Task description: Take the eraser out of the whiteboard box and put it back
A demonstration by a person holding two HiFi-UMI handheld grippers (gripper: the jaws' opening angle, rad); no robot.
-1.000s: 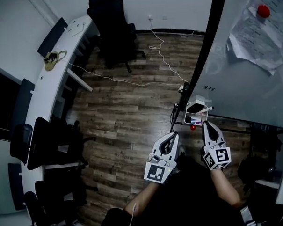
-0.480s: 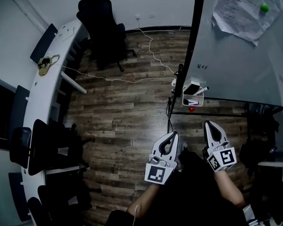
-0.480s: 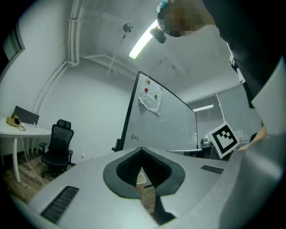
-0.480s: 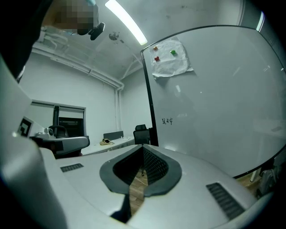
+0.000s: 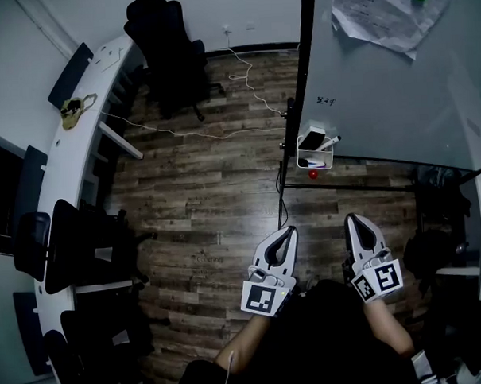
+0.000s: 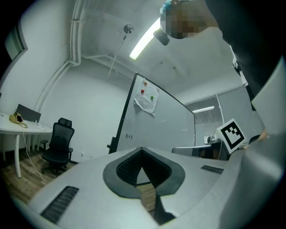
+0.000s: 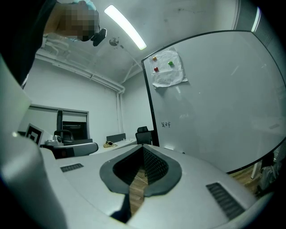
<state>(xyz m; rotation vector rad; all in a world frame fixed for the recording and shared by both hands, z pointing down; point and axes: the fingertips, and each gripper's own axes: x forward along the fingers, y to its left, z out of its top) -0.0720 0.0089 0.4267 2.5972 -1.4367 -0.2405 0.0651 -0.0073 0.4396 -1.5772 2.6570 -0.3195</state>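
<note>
Head view, with both gripper views. The left gripper [image 5: 289, 230] and right gripper [image 5: 354, 219] are held level over the wooden floor [image 5: 208, 189]. Each has its jaws closed tip to tip with nothing between them. Both stand well apart from the whiteboard box [image 5: 314, 162], a small white tray hung near the lower edge of the whiteboard [image 5: 395, 85], beside its dark frame.

The eraser [image 5: 310, 138] is taken to be the dark oblong in the box, at the end nearer the frame, with a marker [image 5: 331, 143] beside it. At this size the identification is only probable. Its long axis appears to run slantwise, one end down in the box and the other raised above the rim toward the board.

Progress: the eraser sits in the box and neither tool touches it — the arrangement fits either a cycle not yet started or one already completed. If not started, the approach, grasp, lift-out and return all remain.
</note>
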